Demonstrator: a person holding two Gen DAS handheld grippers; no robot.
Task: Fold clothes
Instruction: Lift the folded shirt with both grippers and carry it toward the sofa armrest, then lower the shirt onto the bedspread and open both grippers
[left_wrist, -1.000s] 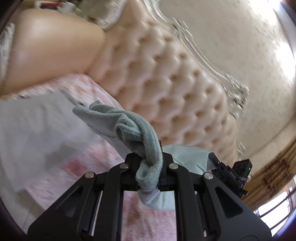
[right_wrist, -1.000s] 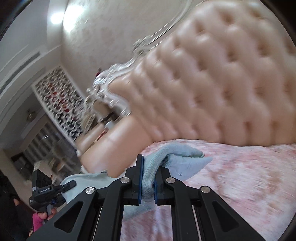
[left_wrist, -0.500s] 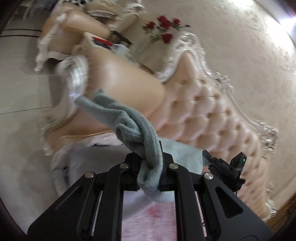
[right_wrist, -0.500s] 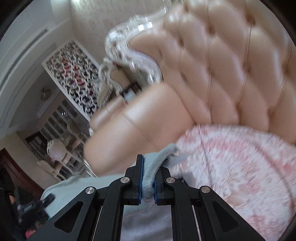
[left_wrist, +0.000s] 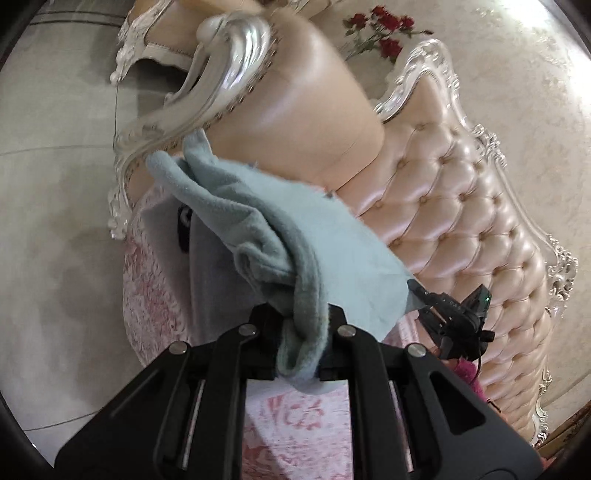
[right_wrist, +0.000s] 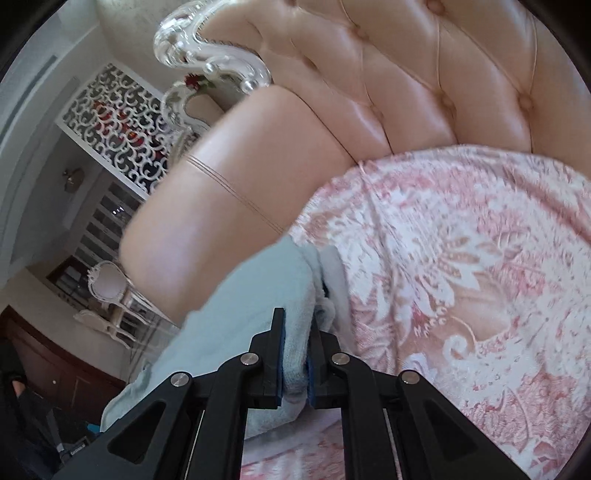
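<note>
Both grippers (left_wrist: 300, 345) (right_wrist: 295, 354) clamped on garment (left_wrist: 266, 221).

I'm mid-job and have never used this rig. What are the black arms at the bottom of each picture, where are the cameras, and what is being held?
There is no robot arm: a person carries a two-finger gripper in each hand, with a wide-angle camera on each looking along the fingers. The black bars are those fingers. One picture comes from the left gripper, the other from the right gripper. Both are shut on the same pale blue-green garment, a soft fleecy one, lifted and stretched between them. In the left view the right gripper shows at the cloth's far corner. Below lies a pink patterned cover on a tufted peach sofa with a padded armrest.
</note>
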